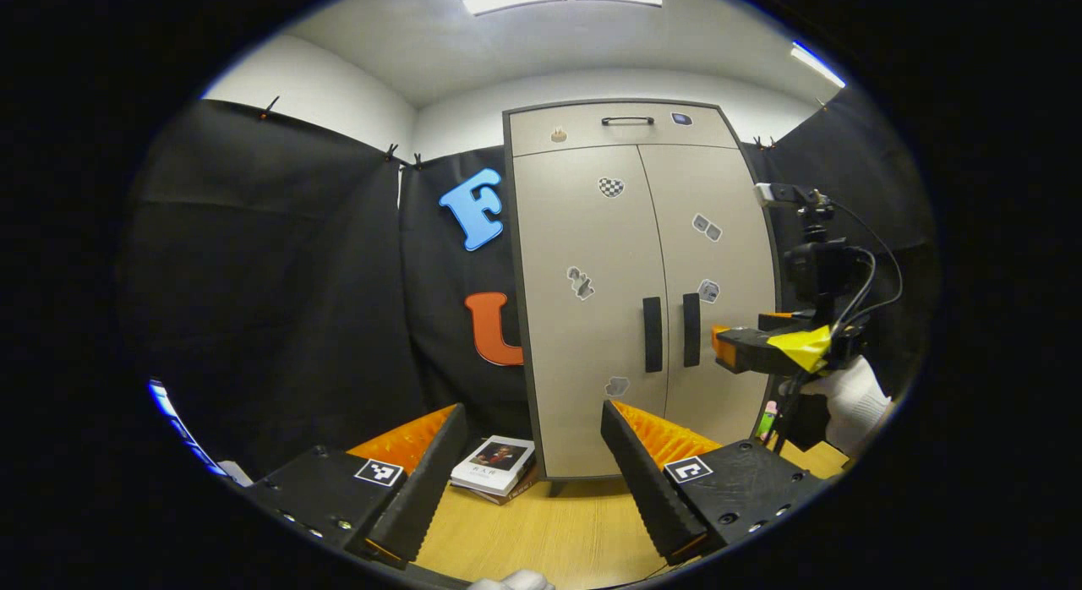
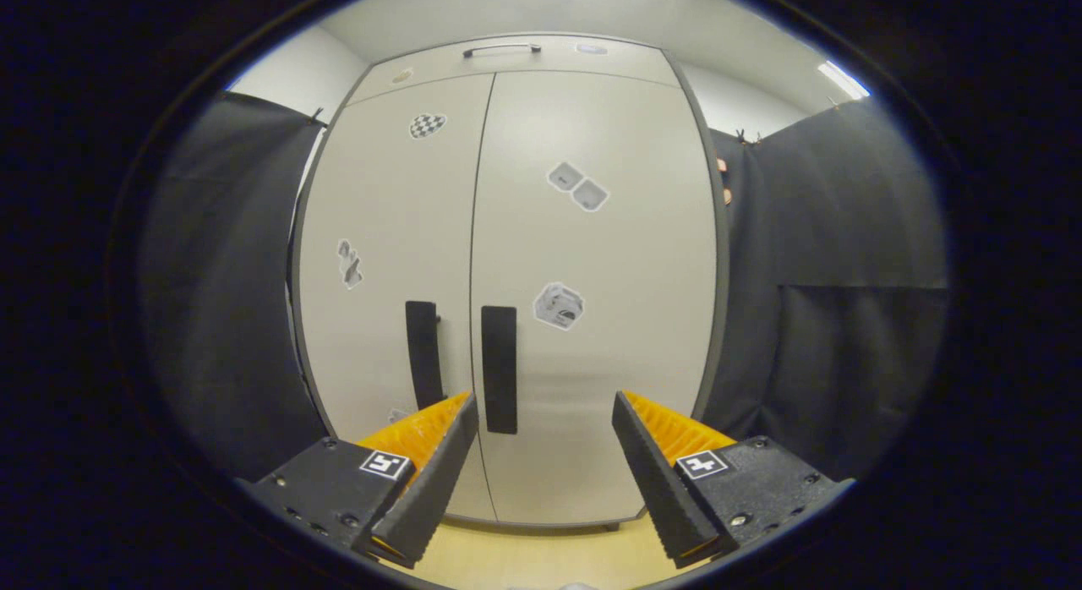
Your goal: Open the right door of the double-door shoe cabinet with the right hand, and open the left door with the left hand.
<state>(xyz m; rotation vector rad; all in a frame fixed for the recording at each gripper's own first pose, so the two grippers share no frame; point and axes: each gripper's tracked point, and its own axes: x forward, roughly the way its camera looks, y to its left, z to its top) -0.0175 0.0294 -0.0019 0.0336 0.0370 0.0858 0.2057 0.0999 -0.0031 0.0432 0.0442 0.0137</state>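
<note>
Shoe cabinet (image 1: 630,286) stands on the wooden floor (image 1: 541,531), both doors closed. Right gripper (image 2: 541,438) is spread wide, empty, close before the right door handle (image 2: 499,368). Left gripper (image 1: 534,442) is likewise wide, holding nothing, farther back near a book (image 1: 494,465).

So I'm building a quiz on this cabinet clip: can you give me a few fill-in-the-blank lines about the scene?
1. Both doors of the shoe cabinet are ____.
2. Above the two doors sits a drawer with a single ____ on it.
3. On the floor left of the cabinet lies a ____.
4. The right tongs are ____, in front of the right door handle and not yet gripping it.

Missing words: closed; handle; book; open
</note>
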